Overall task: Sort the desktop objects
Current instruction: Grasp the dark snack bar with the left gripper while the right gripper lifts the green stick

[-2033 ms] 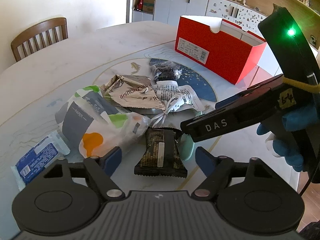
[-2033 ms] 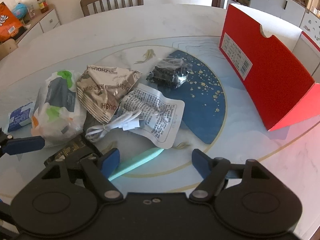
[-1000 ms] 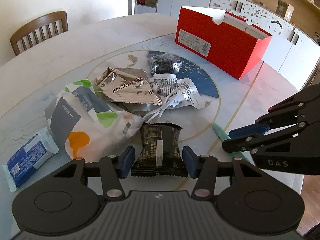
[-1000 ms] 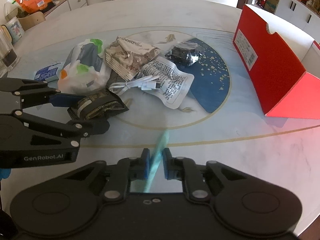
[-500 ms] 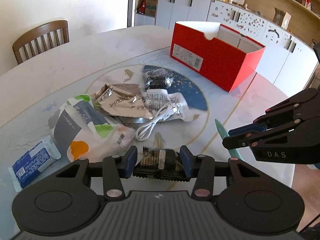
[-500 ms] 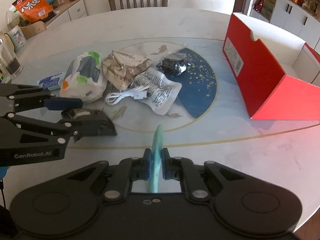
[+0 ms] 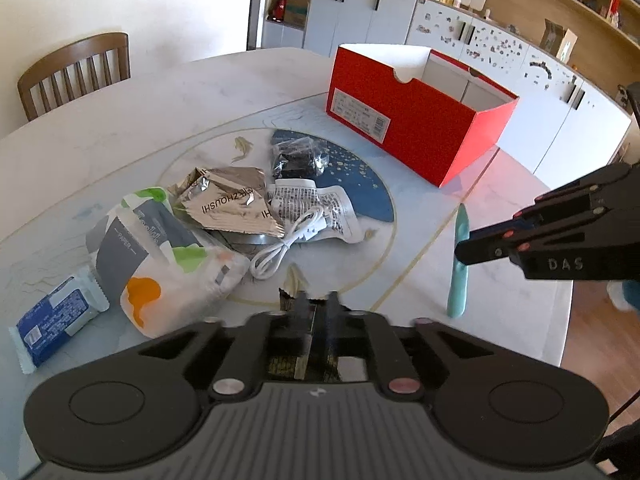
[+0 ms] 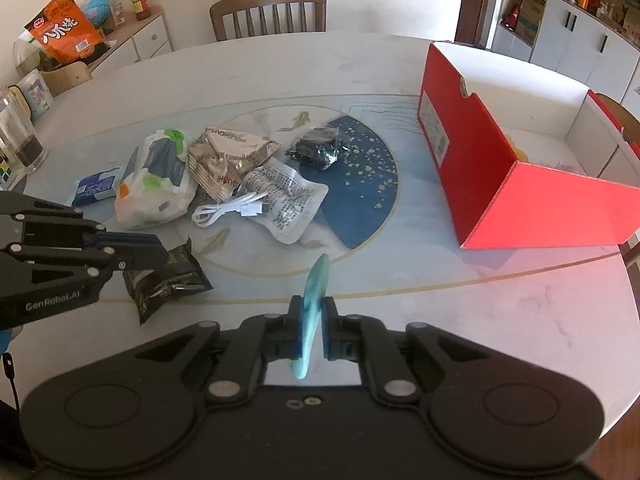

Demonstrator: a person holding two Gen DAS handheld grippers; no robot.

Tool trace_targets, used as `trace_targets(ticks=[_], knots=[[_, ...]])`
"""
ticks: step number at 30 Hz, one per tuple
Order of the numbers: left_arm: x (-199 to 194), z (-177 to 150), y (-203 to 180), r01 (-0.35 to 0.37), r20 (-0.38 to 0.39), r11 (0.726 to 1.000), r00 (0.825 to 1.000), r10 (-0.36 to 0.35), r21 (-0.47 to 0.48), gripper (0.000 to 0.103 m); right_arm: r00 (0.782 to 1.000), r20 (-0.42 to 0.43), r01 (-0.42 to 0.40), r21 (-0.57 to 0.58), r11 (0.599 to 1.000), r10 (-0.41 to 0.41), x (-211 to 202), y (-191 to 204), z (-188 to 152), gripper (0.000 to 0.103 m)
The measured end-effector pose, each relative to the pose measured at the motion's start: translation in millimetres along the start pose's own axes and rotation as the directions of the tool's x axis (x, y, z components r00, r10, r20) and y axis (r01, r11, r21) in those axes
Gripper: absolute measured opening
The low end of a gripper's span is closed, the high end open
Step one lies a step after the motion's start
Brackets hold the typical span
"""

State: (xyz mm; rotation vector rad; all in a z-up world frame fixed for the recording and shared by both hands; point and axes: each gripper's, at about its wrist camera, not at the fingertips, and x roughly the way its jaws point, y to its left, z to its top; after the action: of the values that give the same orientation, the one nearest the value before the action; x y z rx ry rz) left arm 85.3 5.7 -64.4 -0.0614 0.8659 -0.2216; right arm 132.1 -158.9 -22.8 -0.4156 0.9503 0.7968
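Home dining room: round marble table, wooden chair, white cabinets.

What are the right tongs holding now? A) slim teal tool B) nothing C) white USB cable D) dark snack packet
A: the right tongs are shut on the slim teal tool, which sticks out past the pads; the dark snack packet sits in the left tongs and the white USB cable lies on the table.

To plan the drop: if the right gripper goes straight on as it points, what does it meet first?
Probably the bare table just ahead of the teal tool that the right gripper holds; depth is unclear.
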Motion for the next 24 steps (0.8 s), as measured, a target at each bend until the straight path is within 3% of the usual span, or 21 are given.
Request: trace_targets(ticks=[1, 2, 3, 5, 16, 18, 20, 24], knots=[[-0.5, -0.3, -0.6, 0.003, 0.0, 1.0, 1.0, -0.003, 0.002, 0.055, 1.0, 0.0, 0.0, 0.001, 1.0, 0.0, -0.4, -0.4, -0.1, 0.008], [-1.8, -0.7, -0.2, 0.011, 0.01, 1.0, 1.0, -0.011, -0.002, 0.079, 1.0, 0.001, -0.003, 0.002, 1.0, 0.003, -0.8, -1.5, -0.5, 0.008], [-3.2, -1.1, 0.3, 0.018, 0.02, 1.0, 1.0, -0.018, -0.009, 0.08, 1.0, 0.002, -0.003, 0.001, 1.0, 0.003, -1.6, -1.7, -1.2, 0.008], [0.0, 0.0, -0.4, 0.037, 0.003, 0.999, 0.999, -0.037, -0.004, 0.08, 1.0, 0.003, -0.003, 0.004, 1.0, 0.003, -2.1, -3.2, -2.1, 0.008], [30.3, -7.9, -2.6, -0.004, -0.081, 0.998, 0.997, 0.008, 0.059, 0.079, 1.0, 0.006, -0.003, 0.006, 1.0, 0.003, -5.0, -5.8, -4.9, 0.008], [31.8, -8.3, -1.9, -0.01, -0.086, 0.998, 0.996, 0.015, 0.056, 0.062, 1.0, 0.007, -0.003, 0.008, 1.0, 0.003, -5.6, -6.8, -5.0, 0.008], [33.3, -8.1, -2.4, -0.021, -0.097, 0.998, 0.995, 0.027, 0.062, 0.037, 1.0, 0.007, -0.003, 0.008, 1.0, 0.003, -6.3, -7.5, -5.1, 0.008], [29.5, -7.3, -3.5, -0.017, -0.087, 0.998, 0.996, 0.022, 0.058, 0.035, 1.0, 0.007, 0.0, 0.007, 1.0, 0.0, -8.0, -8.8, -4.6, 0.007]])
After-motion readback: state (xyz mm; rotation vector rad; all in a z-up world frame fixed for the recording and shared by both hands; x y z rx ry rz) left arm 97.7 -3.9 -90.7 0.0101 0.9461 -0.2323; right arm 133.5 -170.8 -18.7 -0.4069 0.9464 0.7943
